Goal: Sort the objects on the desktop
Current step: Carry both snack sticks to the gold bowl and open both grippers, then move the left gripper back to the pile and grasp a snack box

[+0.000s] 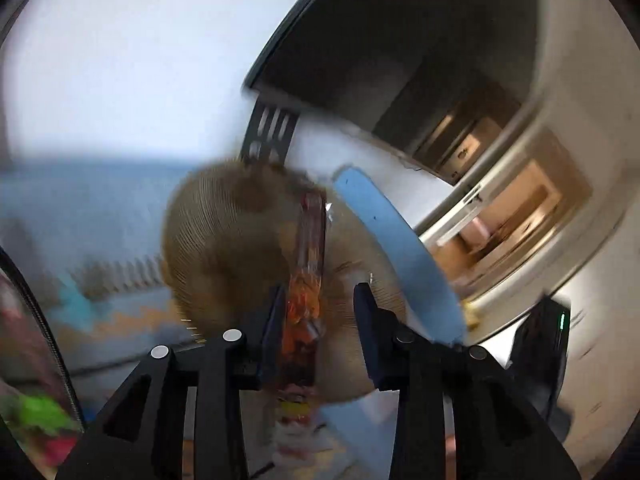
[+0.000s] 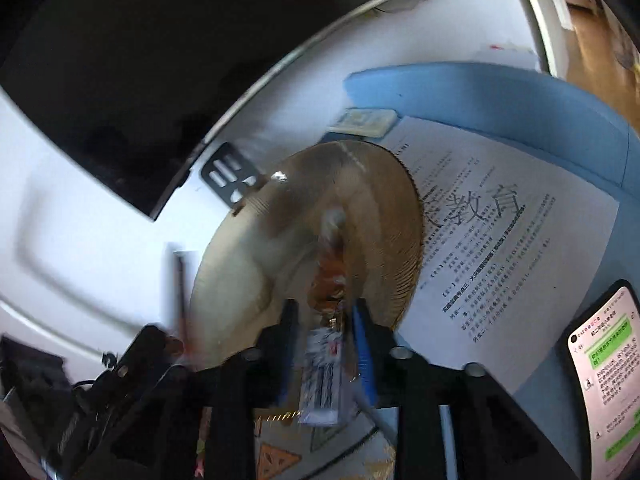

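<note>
A round wooden slatted tray (image 1: 224, 240) stands on the white desk, also in the right wrist view (image 2: 280, 240). My left gripper (image 1: 320, 300) is over it with a long orange snack packet (image 1: 308, 280) lying against its left finger; the jaws stand apart and the right finger does not touch the packet. My right gripper (image 2: 326, 320) is above the tray with a narrow wrapped packet (image 2: 326, 364) between its fingers; the view is blurred, and I cannot tell if the pads press it.
A black monitor (image 2: 120, 80) on a black stand (image 2: 230, 176) is behind the tray. A printed sheet (image 2: 500, 248) lies on a blue mat (image 2: 520, 96). A phone (image 2: 604, 380) lies at right, a small white box (image 2: 362, 122) beyond, a pen (image 2: 180, 280) at left.
</note>
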Tool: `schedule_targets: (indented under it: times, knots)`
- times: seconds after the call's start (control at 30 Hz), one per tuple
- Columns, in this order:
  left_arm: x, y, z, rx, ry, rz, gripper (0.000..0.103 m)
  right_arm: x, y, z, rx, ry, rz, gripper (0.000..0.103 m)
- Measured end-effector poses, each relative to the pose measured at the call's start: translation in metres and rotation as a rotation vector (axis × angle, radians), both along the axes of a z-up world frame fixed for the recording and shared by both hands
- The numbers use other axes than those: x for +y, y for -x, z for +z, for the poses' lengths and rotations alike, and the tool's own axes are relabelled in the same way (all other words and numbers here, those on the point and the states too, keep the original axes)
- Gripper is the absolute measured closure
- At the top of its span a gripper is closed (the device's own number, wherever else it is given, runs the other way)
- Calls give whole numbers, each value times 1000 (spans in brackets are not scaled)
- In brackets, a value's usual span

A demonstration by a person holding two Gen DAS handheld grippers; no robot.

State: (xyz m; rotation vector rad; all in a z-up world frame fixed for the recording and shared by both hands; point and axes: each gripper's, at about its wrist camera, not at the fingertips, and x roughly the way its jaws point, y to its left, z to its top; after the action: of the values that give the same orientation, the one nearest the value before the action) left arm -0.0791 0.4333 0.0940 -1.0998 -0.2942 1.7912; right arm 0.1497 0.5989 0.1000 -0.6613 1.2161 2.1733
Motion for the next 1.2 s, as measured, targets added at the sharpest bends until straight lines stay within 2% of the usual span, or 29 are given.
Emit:
schedule_targets:
  times: [0.03,0.1,0.23,0.37,0.5,0.53,0.6,0.63,0.67,0.73,0.8,0.9,1.0,1.07,1.13,1.2]
  knots:
    - [3,6,-6,-49,-3,8,70,2,-3,-1,15,3,-11,71]
    - [-2,8,-14,-90,-19,34,70,-1,-13,2,29,-21,-18,69]
    - [-23,-1,-11,-59,-11,52,70,-23,-30,15,26,-123,-8,68]
    - [-56,-12,-3,-34,-10,70,70,-51,-44,19,37,-143,43,68]
    - [-98,-30,11,11,-49,105,70,-93,-53,20,39,-175,142,68]
    - [-110,-36,13,18,-55,113,70,-107,-54,20,36,-193,174,66]
    - [-146,-47,13,12,-79,140,70,-132,-52,16,28,-223,240,55]
    - [-167,-52,11,2,-93,164,70,-146,-49,11,21,-236,271,44]
    - [-191,-56,10,-8,-109,198,70,-155,-48,6,18,-245,288,37]
    - [-245,-63,6,-12,-125,289,70,-174,-42,-5,44,-280,325,36]
    - [-307,-67,3,-12,-108,417,70,-191,-29,-20,15,-340,355,36]
    - [-380,-72,-6,-9,-50,578,70,-203,-13,-41,-21,-354,385,36]
    - [-430,-78,-31,9,94,721,69,-205,-9,-54,-31,-355,389,36]
    - [-459,-83,-58,-56,140,784,69,-206,-18,-48,27,-403,381,35]
    - [-482,-83,-86,-165,81,802,69,-203,-25,-49,62,-382,385,32]
    - [-483,-78,-98,-194,47,791,69,-198,-22,-54,50,-335,397,32]
